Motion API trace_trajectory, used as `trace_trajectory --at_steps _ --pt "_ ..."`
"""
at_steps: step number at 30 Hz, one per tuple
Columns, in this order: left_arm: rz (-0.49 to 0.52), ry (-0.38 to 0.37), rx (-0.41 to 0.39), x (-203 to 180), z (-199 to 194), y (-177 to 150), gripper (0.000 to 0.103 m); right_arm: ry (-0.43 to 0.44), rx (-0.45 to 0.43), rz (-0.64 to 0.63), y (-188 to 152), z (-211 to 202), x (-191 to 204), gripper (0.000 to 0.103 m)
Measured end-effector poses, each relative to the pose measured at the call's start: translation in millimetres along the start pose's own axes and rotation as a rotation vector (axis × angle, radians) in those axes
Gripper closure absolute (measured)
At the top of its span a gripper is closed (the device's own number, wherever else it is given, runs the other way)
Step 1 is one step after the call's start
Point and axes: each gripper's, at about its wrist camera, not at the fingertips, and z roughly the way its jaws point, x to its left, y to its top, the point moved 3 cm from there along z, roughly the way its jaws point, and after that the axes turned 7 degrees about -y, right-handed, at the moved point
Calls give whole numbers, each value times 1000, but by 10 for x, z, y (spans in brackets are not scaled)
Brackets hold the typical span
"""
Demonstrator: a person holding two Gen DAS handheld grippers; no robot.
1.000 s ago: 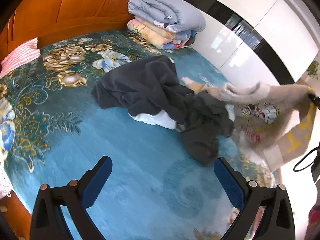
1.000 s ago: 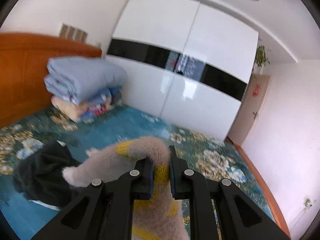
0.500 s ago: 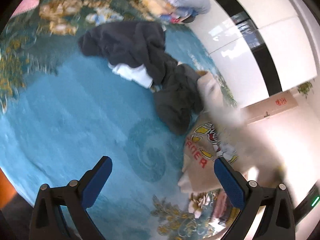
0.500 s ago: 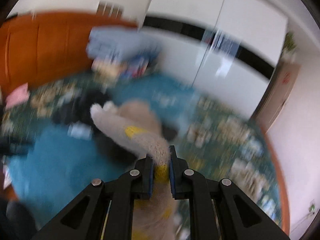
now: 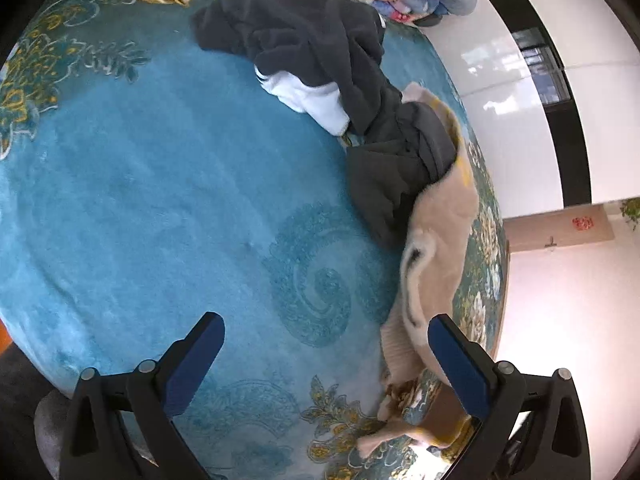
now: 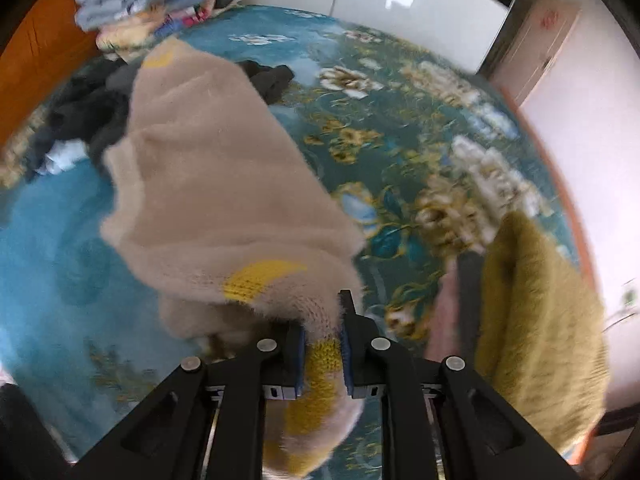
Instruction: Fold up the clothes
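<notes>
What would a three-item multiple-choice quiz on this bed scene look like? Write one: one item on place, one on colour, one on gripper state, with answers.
1. Where does the dark garment pile lie?
A. on the blue bedspread
B. on the floor
C. in the wardrobe

2. What colour are the patches on the beige sweater?
A. red
B. yellow
C. green

3. How is the left gripper?
A. shut on the sweater
B. shut on a sock
C. open, holding nothing

Answers: 1 A, the pile rests on the bedspread; 2 B, yellow knit shows near the right gripper, which clamps the sweater; 3 C, its fingers stand wide apart.
</notes>
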Motion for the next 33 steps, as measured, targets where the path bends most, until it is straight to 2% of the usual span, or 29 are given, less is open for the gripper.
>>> trace_trajectory --at_steps 2,5,8,10,12,14,18,21,24,28,30,32,33 --pt "10 5 10 -33 40 6 0 45 -15 2 -2 -81 -28 82" --pt "26 11 22 -69 84 1 0 41 -79 -34 63 -308 -20 76" --pt "34 17 28 -80 97 -8 0 17 -158 -79 120 -532 55 57" --pt "28 13 29 -73 85 -16 0 6 -194 -98 189 -596 107 55" --pt "17 12 26 -60 81 -30 0 34 -210 -113 258 -631 217 44" --pt "10 12 27 -49 65 -54 0 112 -180 -161 267 -523 503 44" --pt "15 16 15 -39 -49 -86 0 170 -134 -329 161 -146 1309 44" --pt "20 20 -15 -25 -184 -79 0 120 -99 -399 62 220 1778 44" --pt "37 29 -38 -16 -297 -55 0 7 -139 -519 -26 459 2107 44" --pt "51 38 -54 1 -385 -31 0 -128 -140 -620 -65 788 2251 44" --pt "47 36 -51 31 -392 -30 0 -162 -128 -603 -5 862 2187 47" --pt "39 38 -48 71 -387 -27 0 -158 -130 -564 72 836 2085 56" --pt "31 39 -46 91 -369 -26 0 -139 -136 -535 117 783 2019 65"
